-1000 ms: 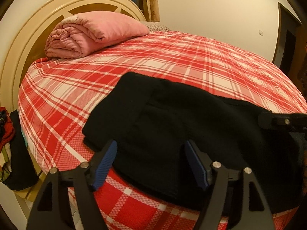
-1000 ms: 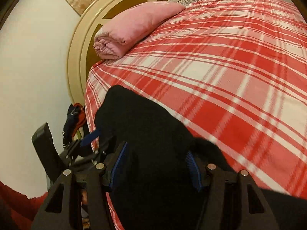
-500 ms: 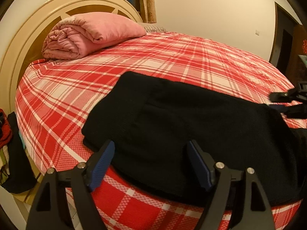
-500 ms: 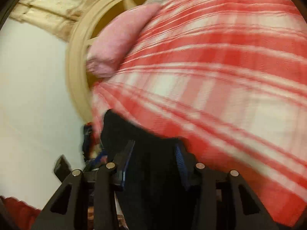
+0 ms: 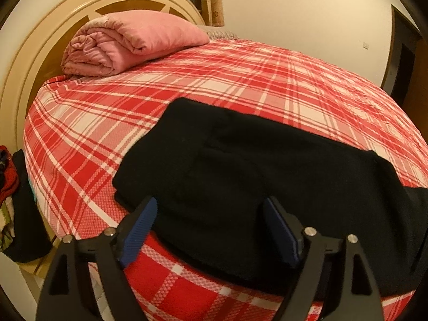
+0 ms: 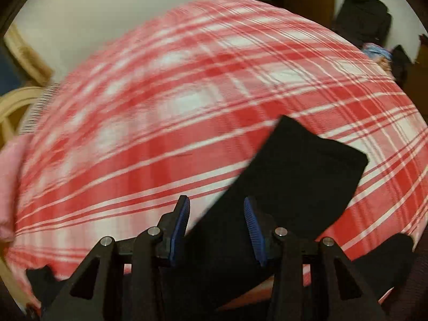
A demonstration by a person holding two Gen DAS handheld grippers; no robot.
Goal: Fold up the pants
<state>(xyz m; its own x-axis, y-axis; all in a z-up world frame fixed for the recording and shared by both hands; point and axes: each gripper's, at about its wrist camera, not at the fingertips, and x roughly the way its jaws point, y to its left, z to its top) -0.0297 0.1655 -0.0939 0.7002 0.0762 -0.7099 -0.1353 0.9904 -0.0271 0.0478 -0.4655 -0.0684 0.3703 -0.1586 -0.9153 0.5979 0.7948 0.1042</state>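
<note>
Black pants (image 5: 254, 165) lie folded lengthwise near the front edge of a bed with a red plaid sheet (image 5: 214, 85). My left gripper (image 5: 211, 219) is open, its blue-padded fingers hovering over the waist end, holding nothing. In the right wrist view my right gripper (image 6: 216, 214) is open above the leg part of the pants (image 6: 302, 165), whose cuff end points up and to the right. The cloth lies under the jaws, not pinched. The right view is motion-blurred.
A rolled pink quilt (image 5: 128, 45) lies by the cream headboard (image 5: 32, 61). Clothes (image 5: 13, 200) are piled off the bed's left side. Dark items (image 6: 366, 18) stand beyond the bed's far corner in the right wrist view.
My right gripper has swung from the waist end along the pants toward the leg end and left the left wrist view. My left gripper has hardly moved.
</note>
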